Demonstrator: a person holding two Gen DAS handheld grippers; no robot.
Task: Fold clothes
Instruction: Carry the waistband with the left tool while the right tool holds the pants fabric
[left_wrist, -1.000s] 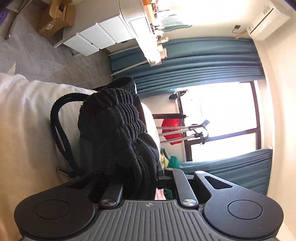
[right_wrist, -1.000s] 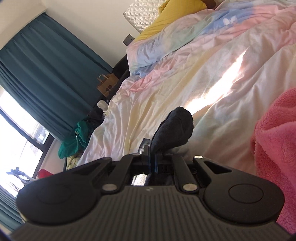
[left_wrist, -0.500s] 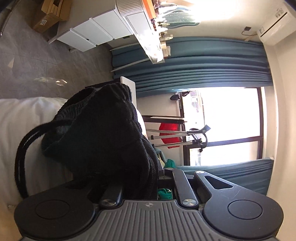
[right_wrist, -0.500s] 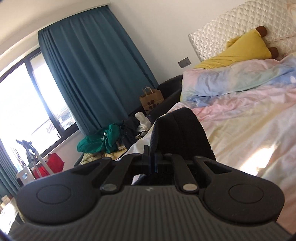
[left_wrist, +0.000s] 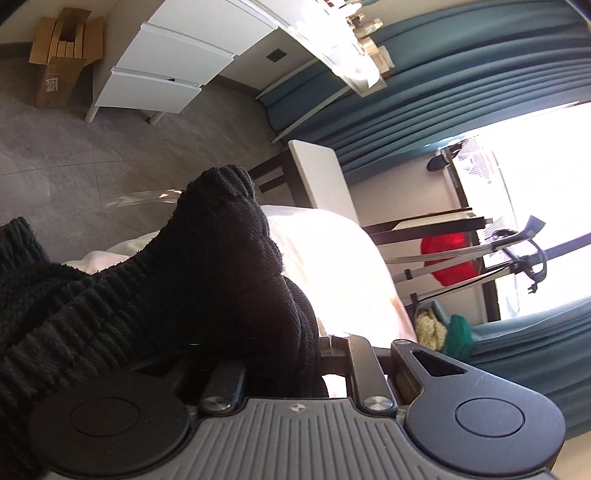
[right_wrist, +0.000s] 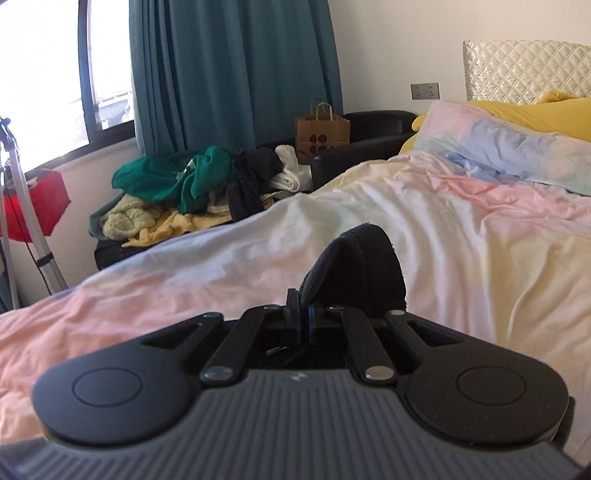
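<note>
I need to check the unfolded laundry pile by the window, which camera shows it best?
The right wrist view: the laundry pile lies in full sight beside the bed, green, yellow, black and white pieces distinguishable. The left wrist view catches only a small yellow and green scrap of it beyond the black garment.

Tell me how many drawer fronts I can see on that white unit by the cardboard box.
3. On the white drawer unit in the left wrist view, they sit side by side: one nearest the floor, one in the middle, one farthest, partly cut off. More may lie out of frame.

Black garment (left_wrist: 155, 295) coarse ribbed knit (matt); duvet (right_wrist: 424, 236) smooth cotton.
</note>
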